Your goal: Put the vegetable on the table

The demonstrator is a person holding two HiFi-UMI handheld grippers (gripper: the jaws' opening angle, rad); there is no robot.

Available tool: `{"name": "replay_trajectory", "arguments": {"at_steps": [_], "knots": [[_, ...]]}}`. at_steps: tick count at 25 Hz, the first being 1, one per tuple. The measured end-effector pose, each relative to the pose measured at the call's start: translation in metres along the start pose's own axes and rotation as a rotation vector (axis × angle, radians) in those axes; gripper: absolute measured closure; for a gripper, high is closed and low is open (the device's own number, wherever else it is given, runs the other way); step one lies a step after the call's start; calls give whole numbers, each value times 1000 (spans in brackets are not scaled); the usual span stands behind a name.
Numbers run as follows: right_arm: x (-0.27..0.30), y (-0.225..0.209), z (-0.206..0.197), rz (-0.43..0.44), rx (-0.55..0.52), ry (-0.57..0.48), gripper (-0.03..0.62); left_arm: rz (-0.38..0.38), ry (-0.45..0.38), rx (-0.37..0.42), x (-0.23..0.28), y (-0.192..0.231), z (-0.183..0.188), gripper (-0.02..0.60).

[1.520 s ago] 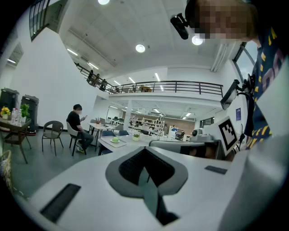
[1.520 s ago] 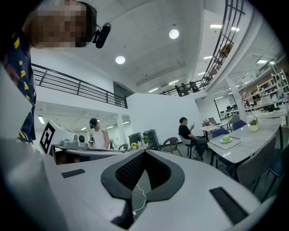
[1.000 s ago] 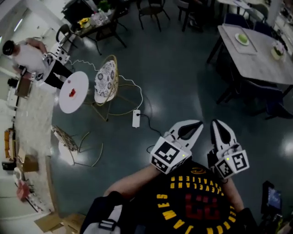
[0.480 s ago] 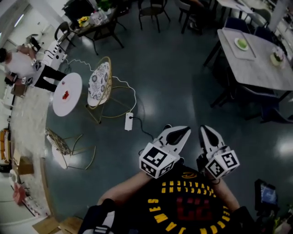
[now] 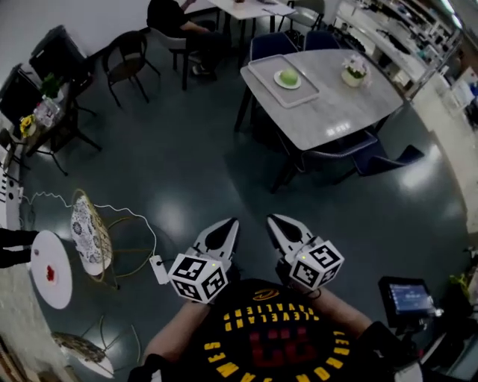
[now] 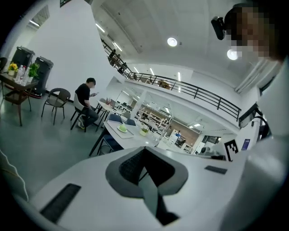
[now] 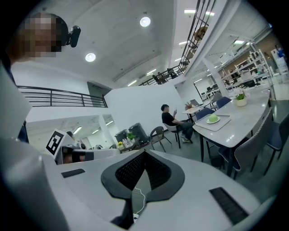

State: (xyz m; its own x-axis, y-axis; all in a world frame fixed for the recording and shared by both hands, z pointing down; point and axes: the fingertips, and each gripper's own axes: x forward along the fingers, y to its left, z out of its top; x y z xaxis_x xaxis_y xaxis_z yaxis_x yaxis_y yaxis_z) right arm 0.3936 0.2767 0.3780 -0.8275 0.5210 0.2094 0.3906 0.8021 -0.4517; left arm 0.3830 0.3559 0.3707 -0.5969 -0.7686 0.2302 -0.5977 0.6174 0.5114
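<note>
Left gripper [image 5: 230, 225] pressed together, nothing between its jaws; right gripper [image 5: 274, 221] likewise tip to tip and empty; both held side by side near the person's chest, above the dark floor [image 5: 187, 171]; well ahead, the green vegetable [image 5: 288, 76] sits on a plate [image 5: 279, 83] in a tray [image 5: 263, 69] on the grey table [image 5: 340, 112].

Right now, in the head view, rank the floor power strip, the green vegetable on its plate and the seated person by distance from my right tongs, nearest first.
From the right tongs:
1. Power strip, on the floor down to the left.
2. Green vegetable, on the grey table ahead.
3. Seated person, far back, left of that table.
</note>
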Motion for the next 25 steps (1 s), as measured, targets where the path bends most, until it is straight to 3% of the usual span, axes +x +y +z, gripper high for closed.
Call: {"name": "replay_trajectory", "arguments": {"at_steps": [5,16,25], "knots": [[55,-11,17,-57,20,-9,589,-44,20,-48,25,52,36,581],[116,-30,24,-122,55,36,590,-84,56,-173,55,117,56,581],[192,-67,62,-26,75,23,591,20,-9,-183,94,173,102,581]]}}
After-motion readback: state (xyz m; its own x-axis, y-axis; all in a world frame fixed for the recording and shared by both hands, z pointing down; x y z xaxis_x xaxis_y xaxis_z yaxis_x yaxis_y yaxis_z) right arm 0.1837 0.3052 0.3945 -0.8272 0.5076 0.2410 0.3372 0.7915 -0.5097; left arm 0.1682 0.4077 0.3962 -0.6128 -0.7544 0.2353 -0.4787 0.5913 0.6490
